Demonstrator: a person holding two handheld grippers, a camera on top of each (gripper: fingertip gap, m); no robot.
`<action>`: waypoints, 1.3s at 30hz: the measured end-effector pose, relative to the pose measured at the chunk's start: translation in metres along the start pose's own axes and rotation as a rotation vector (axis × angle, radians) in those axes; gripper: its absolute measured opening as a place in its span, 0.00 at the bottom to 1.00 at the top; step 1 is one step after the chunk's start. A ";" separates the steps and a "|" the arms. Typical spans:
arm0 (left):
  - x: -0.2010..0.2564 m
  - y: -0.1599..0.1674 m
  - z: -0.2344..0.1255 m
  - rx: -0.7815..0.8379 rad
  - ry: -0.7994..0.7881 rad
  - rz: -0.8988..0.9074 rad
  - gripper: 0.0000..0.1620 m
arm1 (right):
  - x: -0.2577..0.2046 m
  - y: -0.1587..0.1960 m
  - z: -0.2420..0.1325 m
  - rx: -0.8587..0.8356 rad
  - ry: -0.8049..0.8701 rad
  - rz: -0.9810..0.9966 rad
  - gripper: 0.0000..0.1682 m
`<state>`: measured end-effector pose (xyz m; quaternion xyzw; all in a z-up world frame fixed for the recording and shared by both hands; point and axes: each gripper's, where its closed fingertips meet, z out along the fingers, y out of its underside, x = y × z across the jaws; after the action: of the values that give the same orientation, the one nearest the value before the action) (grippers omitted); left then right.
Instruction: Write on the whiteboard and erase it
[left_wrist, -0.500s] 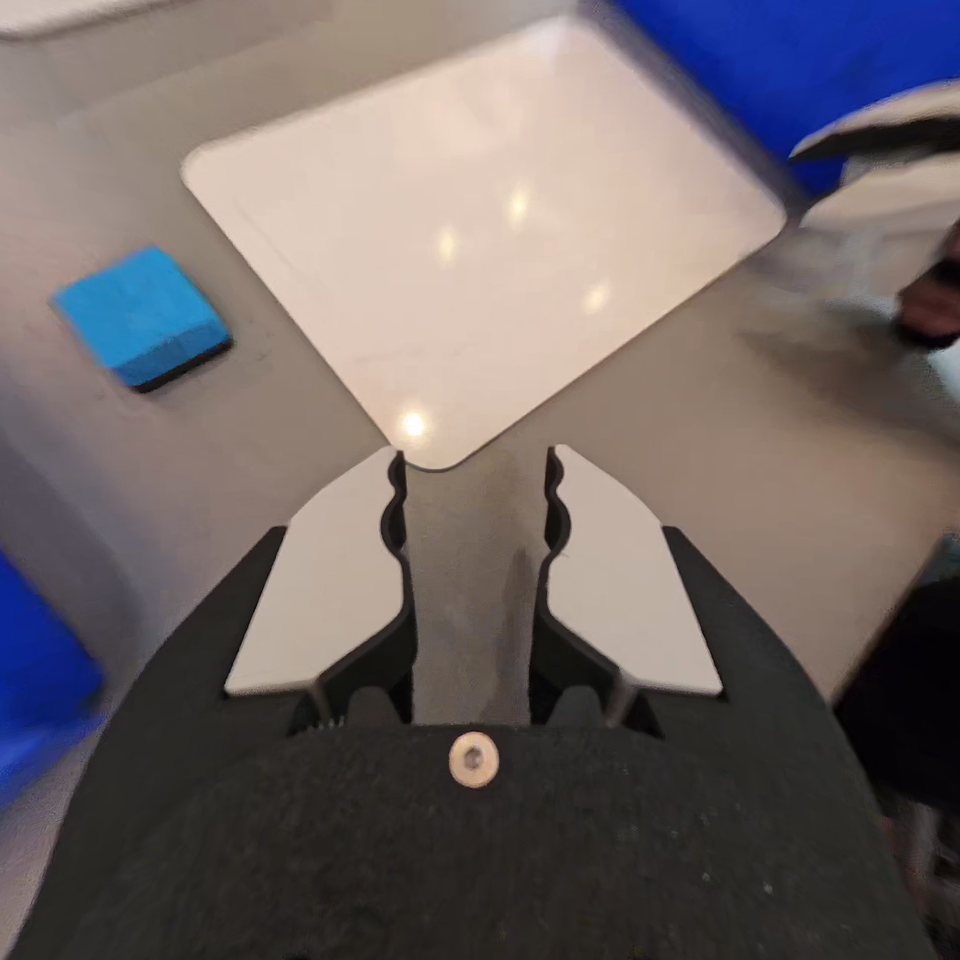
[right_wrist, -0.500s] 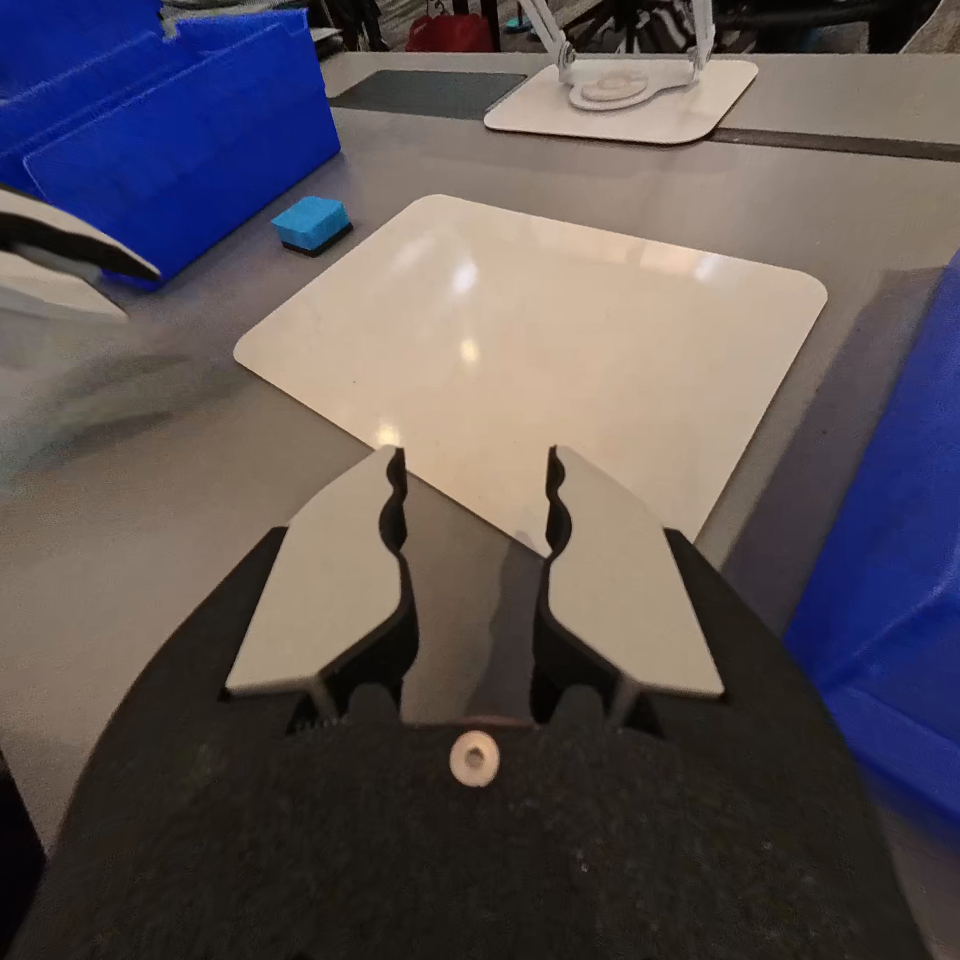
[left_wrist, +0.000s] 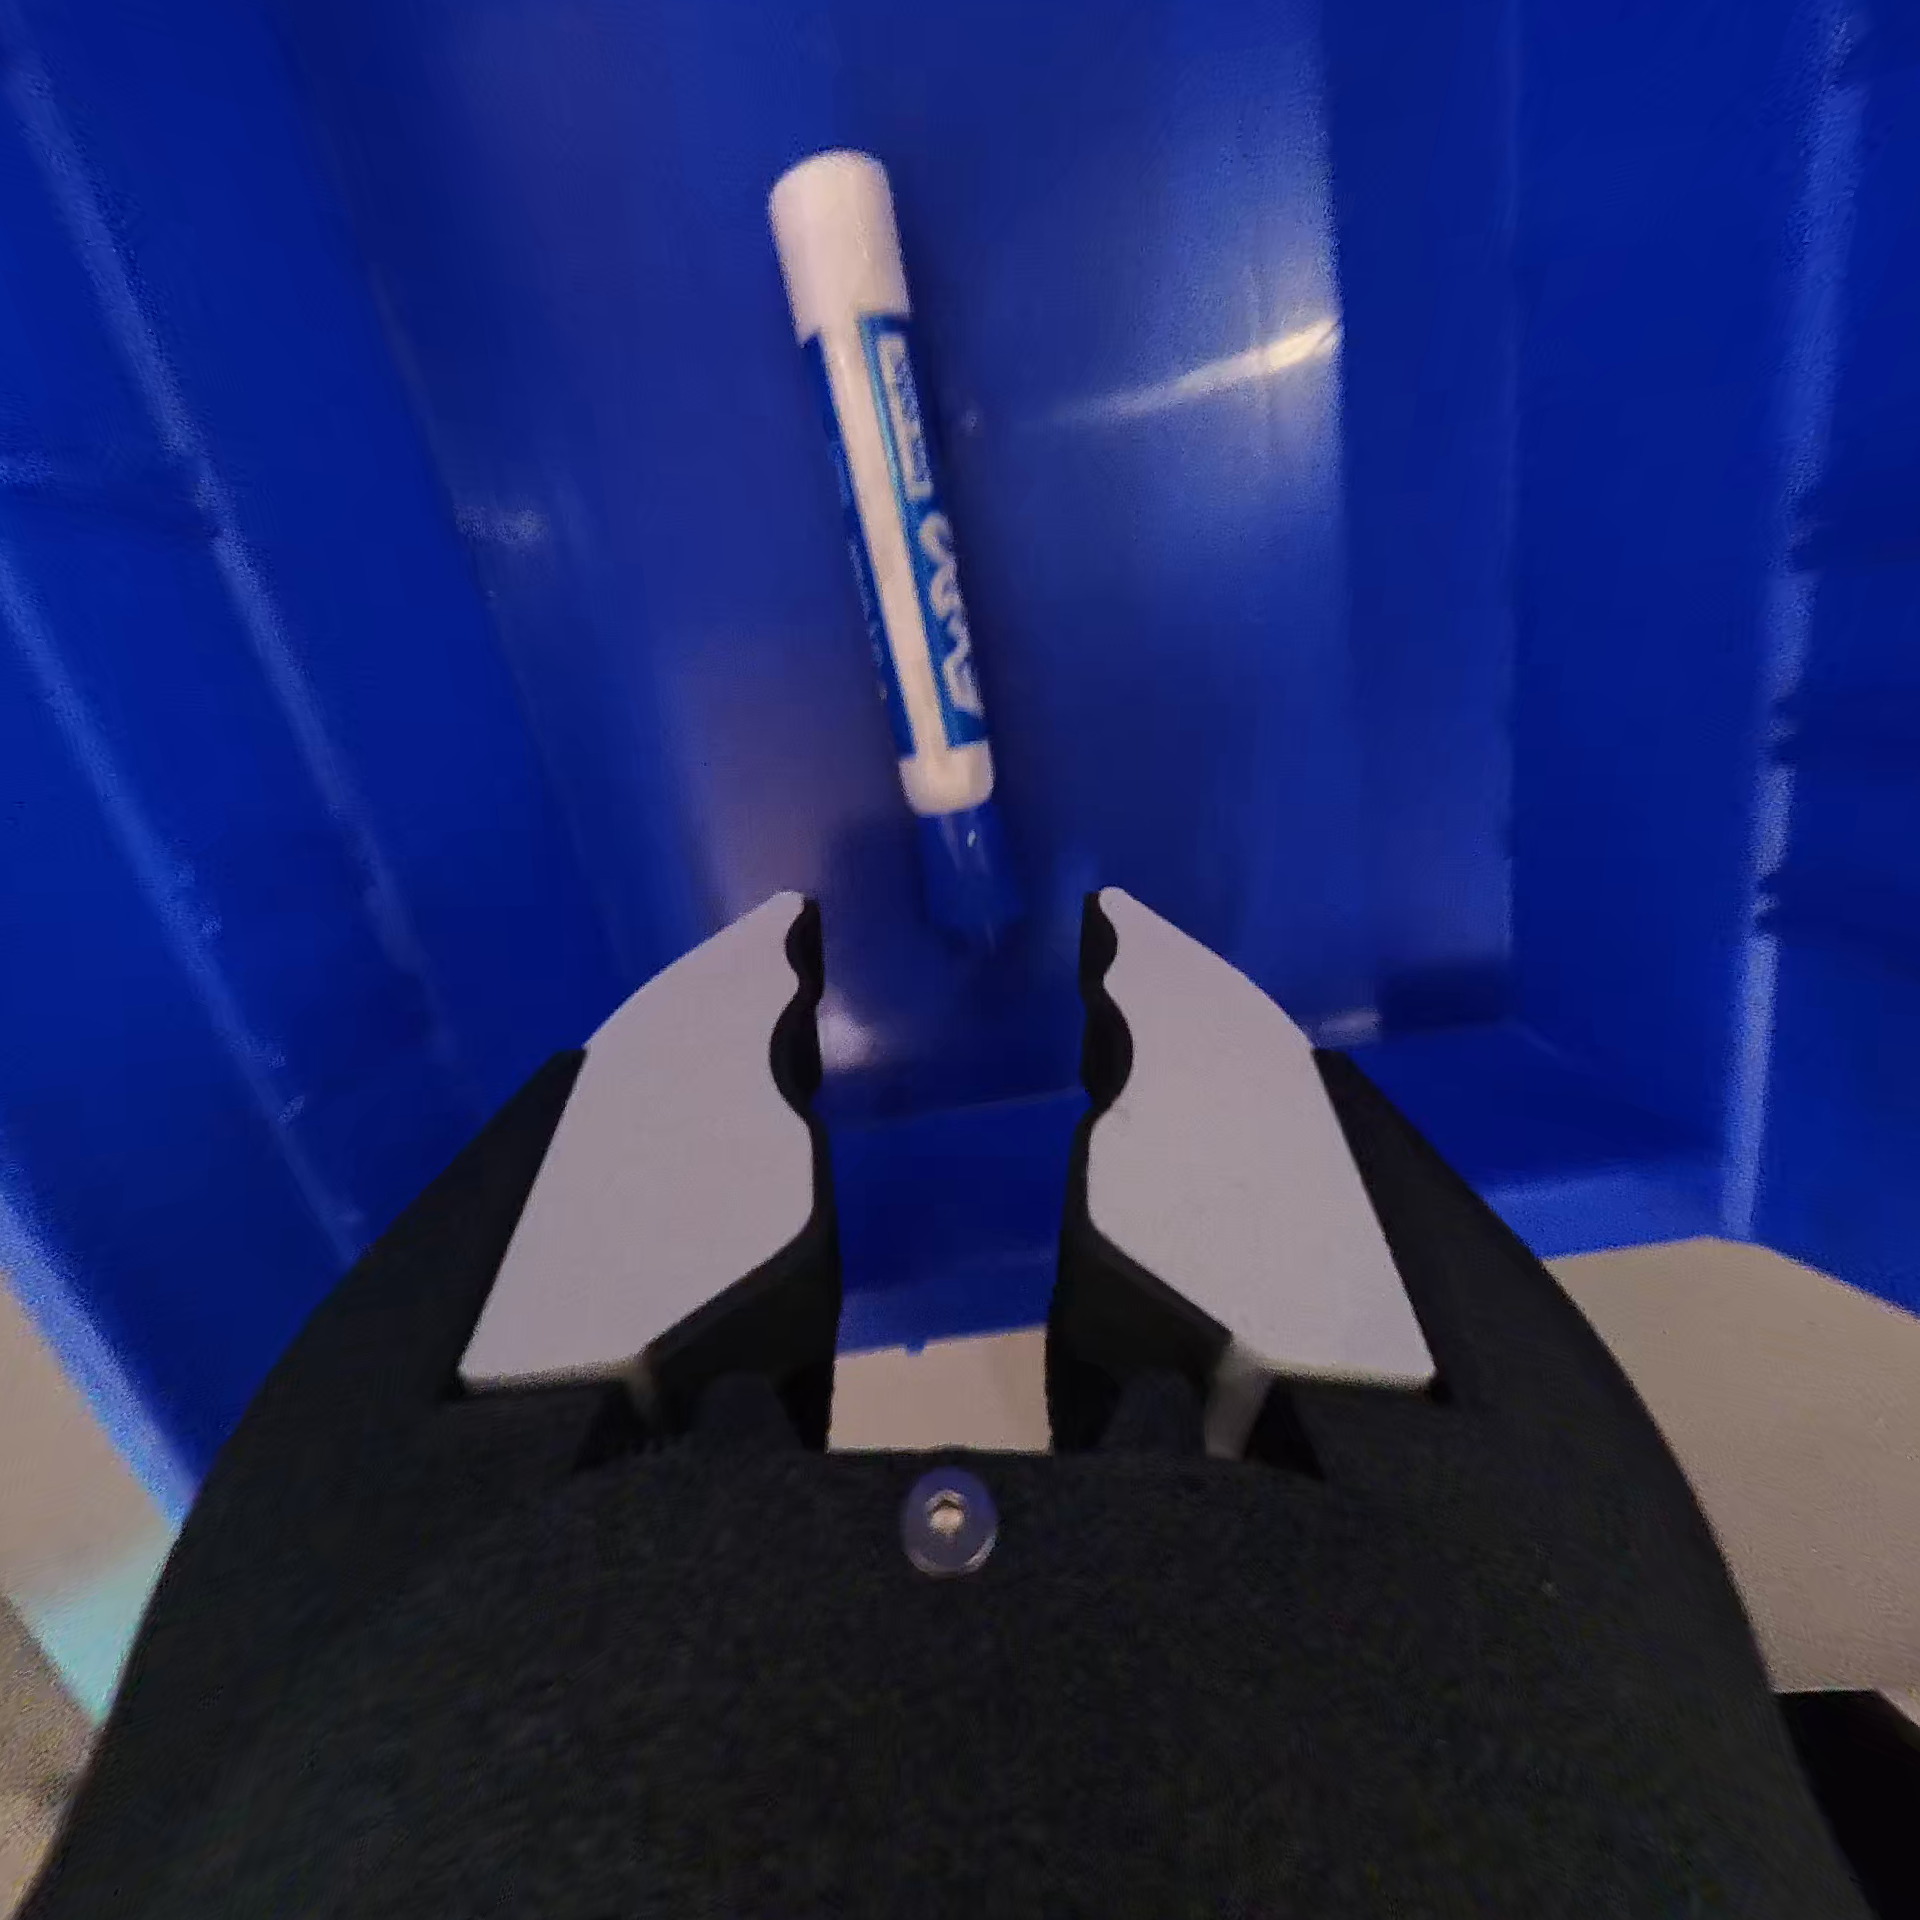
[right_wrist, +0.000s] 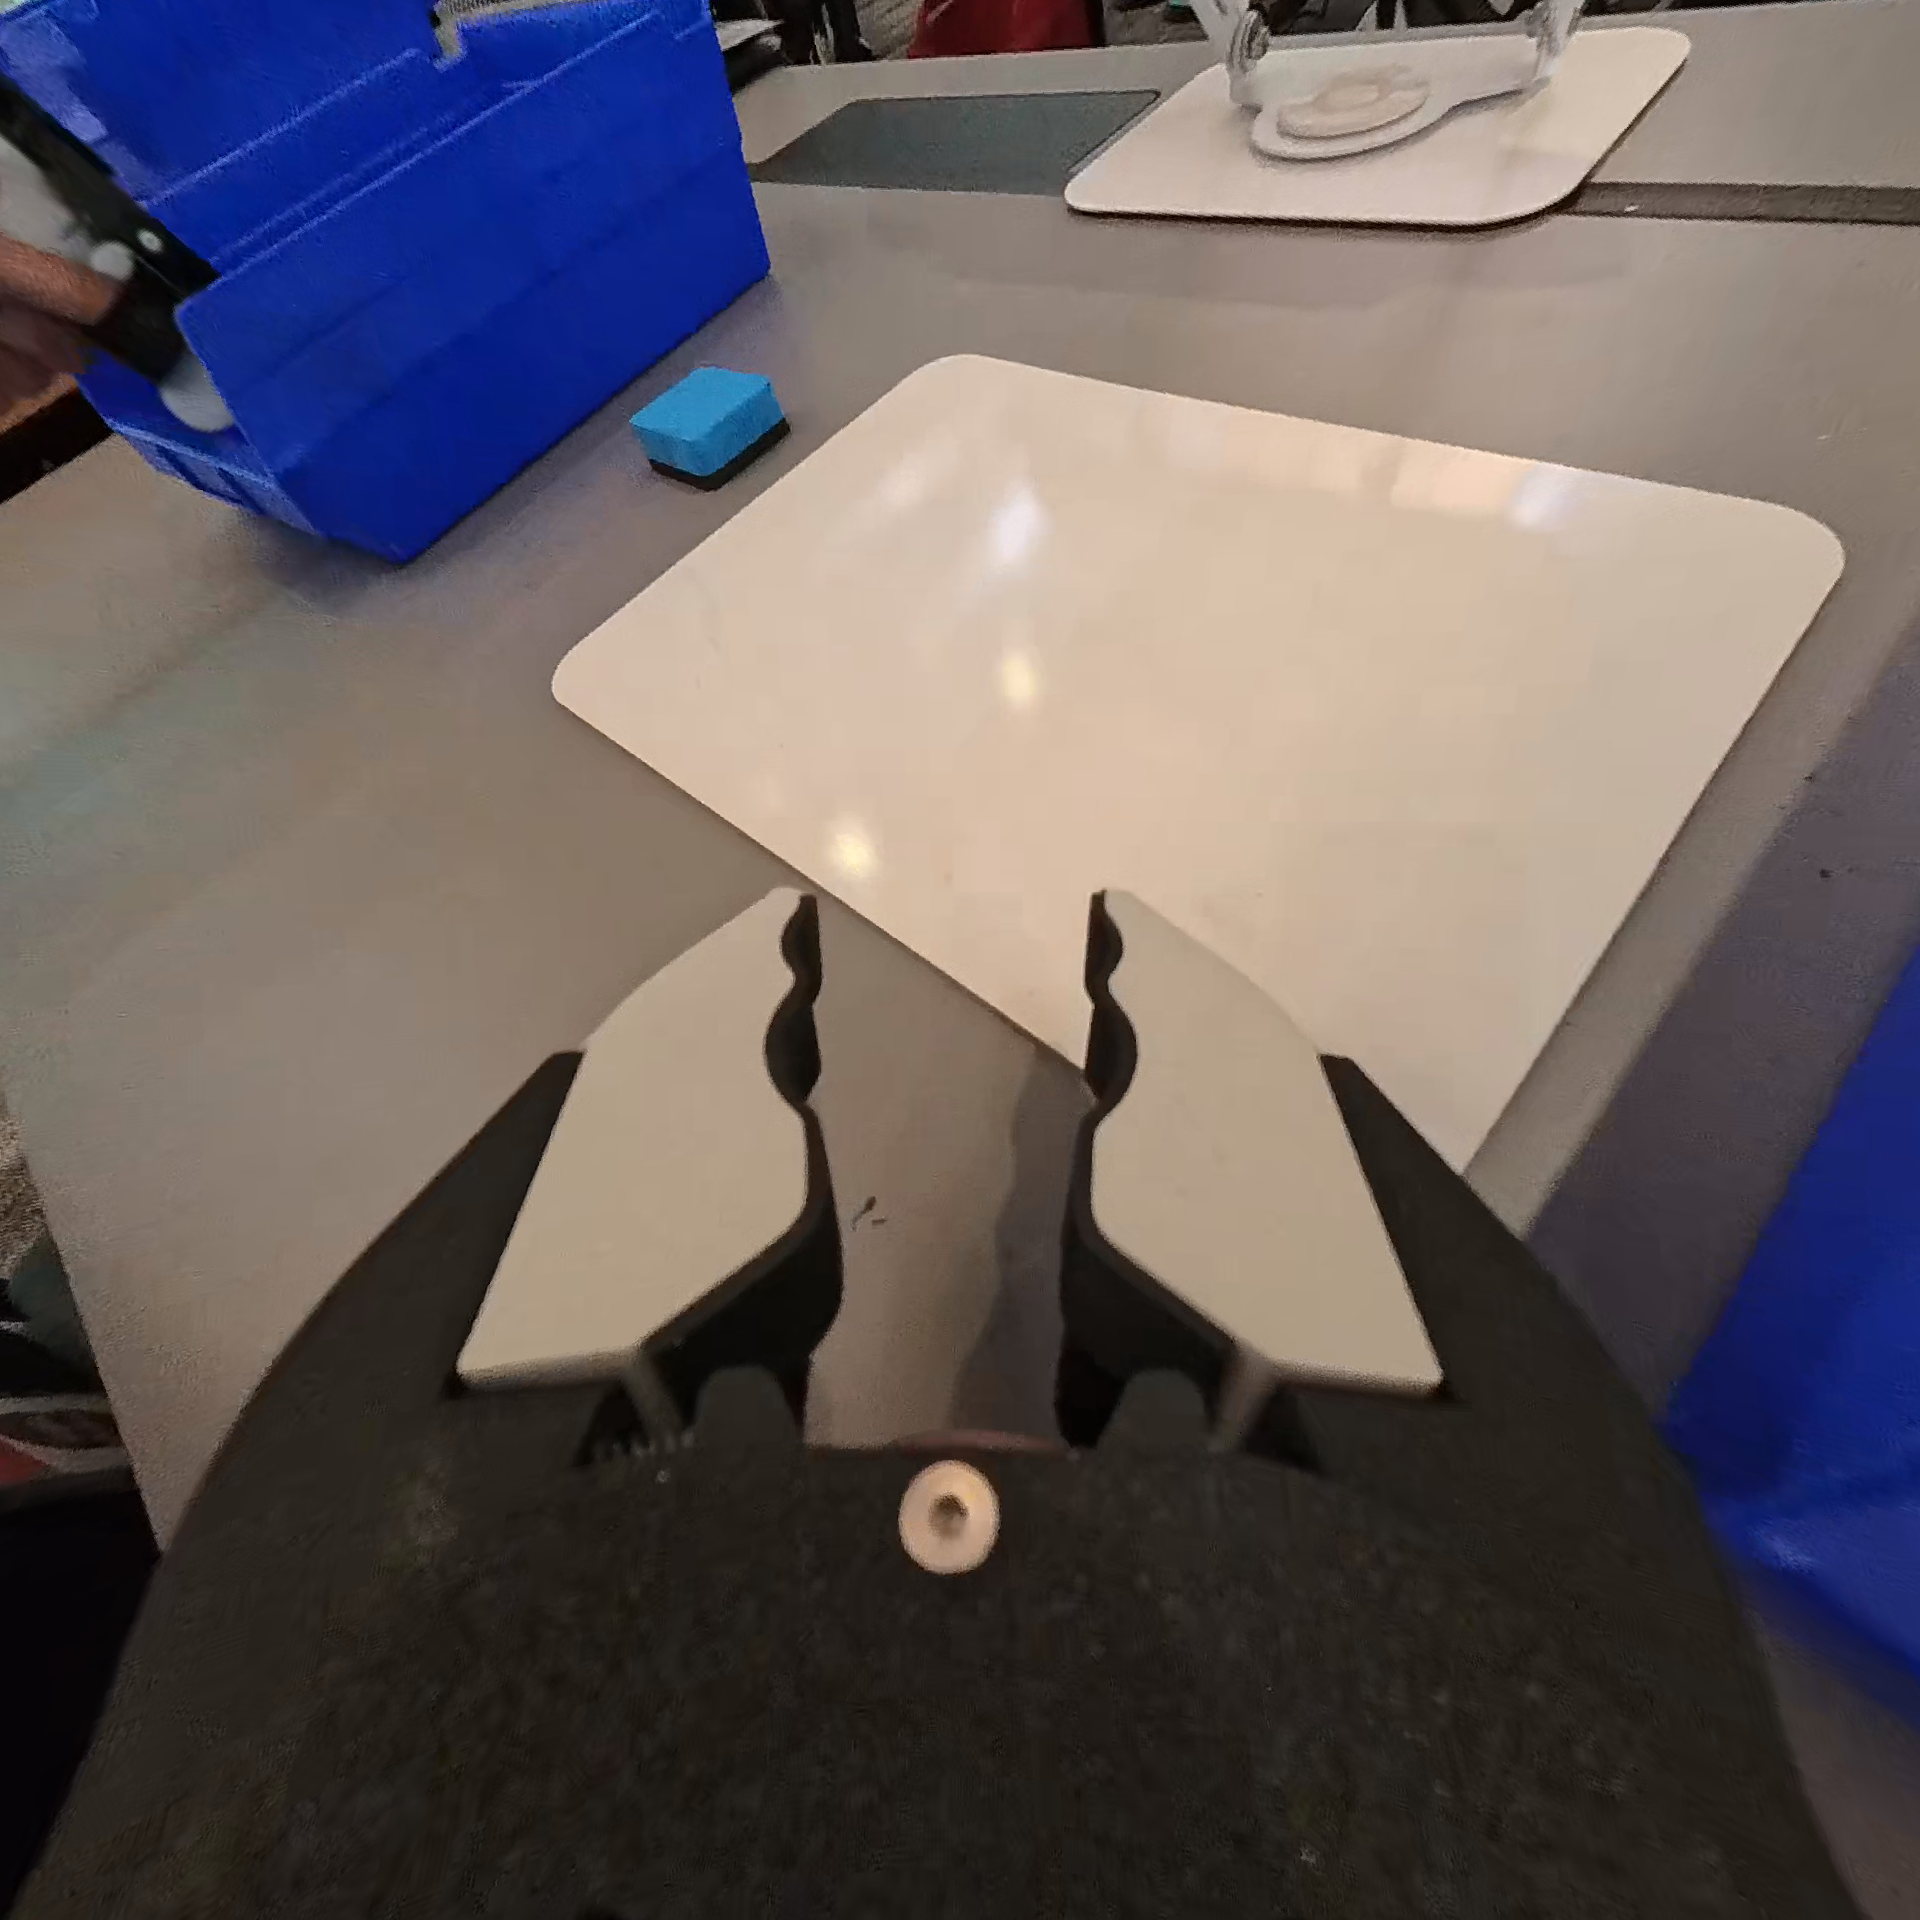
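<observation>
Left gripper (left_wrist: 948, 935) is hovering with jaws wide in the blue bin (left_wrist: 416, 623), marker (left_wrist: 894, 540) lying just ahead, lengthwise; closing might skid it. Right gripper (right_wrist: 951, 935) is waiting wide over the desk (right_wrist: 260, 831), by the whiteboard (right_wrist: 1195, 675).

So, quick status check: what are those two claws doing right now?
Left gripper open, empty, over marker in blue bin. Right gripper open, empty, at blank whiteboard edge. Eraser beside board, nothing in the way.

Left view inside bin (left_wrist: 1558, 623), right perhaps farther back
</observation>
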<state>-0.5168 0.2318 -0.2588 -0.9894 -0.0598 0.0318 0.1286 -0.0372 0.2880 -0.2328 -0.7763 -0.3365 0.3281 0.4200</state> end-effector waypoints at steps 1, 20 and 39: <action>0.001 -0.003 0.002 0.008 0.010 -0.002 0.27 | 0.000 0.000 0.000 -0.002 0.002 -0.006 0.29; 0.043 -0.042 -0.123 0.570 0.304 0.172 0.11 | -0.047 -0.040 0.017 0.173 -0.311 -0.043 0.30; 0.346 -0.017 -0.145 0.361 1.167 1.075 0.11 | -0.115 -0.129 0.037 0.273 -0.782 -0.081 0.16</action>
<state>-0.1648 0.2551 -0.1306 -0.7043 0.5060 -0.4224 0.2637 -0.1625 0.2663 -0.1094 -0.5167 -0.4541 0.6230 0.3724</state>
